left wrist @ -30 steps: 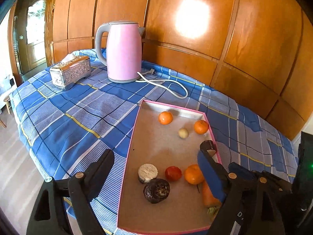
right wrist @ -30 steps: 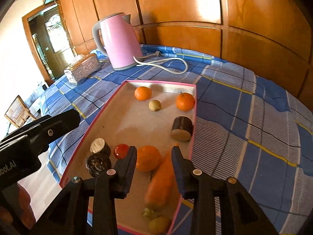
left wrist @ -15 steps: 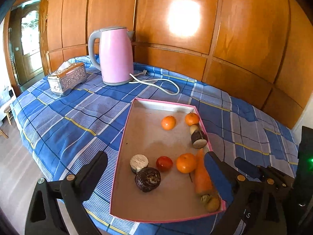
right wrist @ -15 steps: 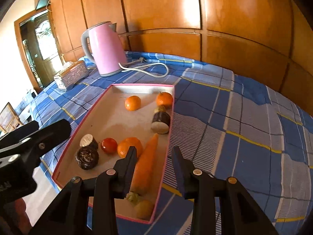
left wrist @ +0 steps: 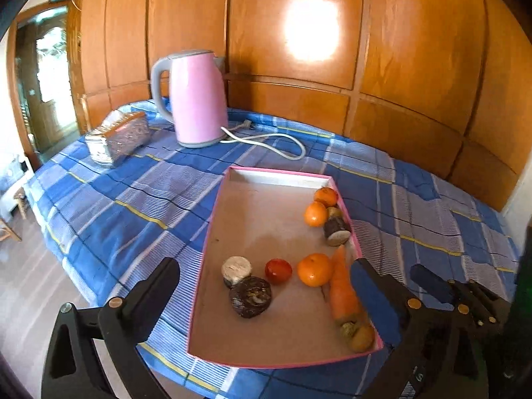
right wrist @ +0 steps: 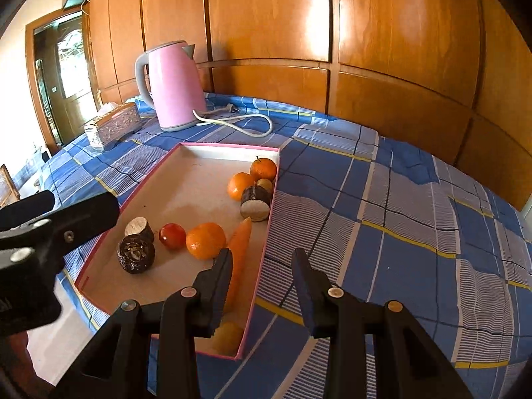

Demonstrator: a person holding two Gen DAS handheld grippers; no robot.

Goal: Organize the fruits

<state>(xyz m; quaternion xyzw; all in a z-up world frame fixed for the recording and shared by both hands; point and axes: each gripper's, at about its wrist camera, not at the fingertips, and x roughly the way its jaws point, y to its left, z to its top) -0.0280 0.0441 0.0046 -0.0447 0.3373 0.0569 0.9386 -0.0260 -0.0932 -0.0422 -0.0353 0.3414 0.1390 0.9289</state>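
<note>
Above tray: left gripper jaws opening, wide, nothing gripped; right gripper narrow gap, empty; carrot below.

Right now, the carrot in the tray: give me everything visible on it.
The carrot is orange, tapered and whole, lying flat on the floor of the pink-rimmed tray along its right wall. Its pointed tip faces the far end, toward a cut dark-skinned chunk; its thick end nears two small yellowish fruits in the near corner. An orange sits against its left side. Neither gripper holds it.
</note>
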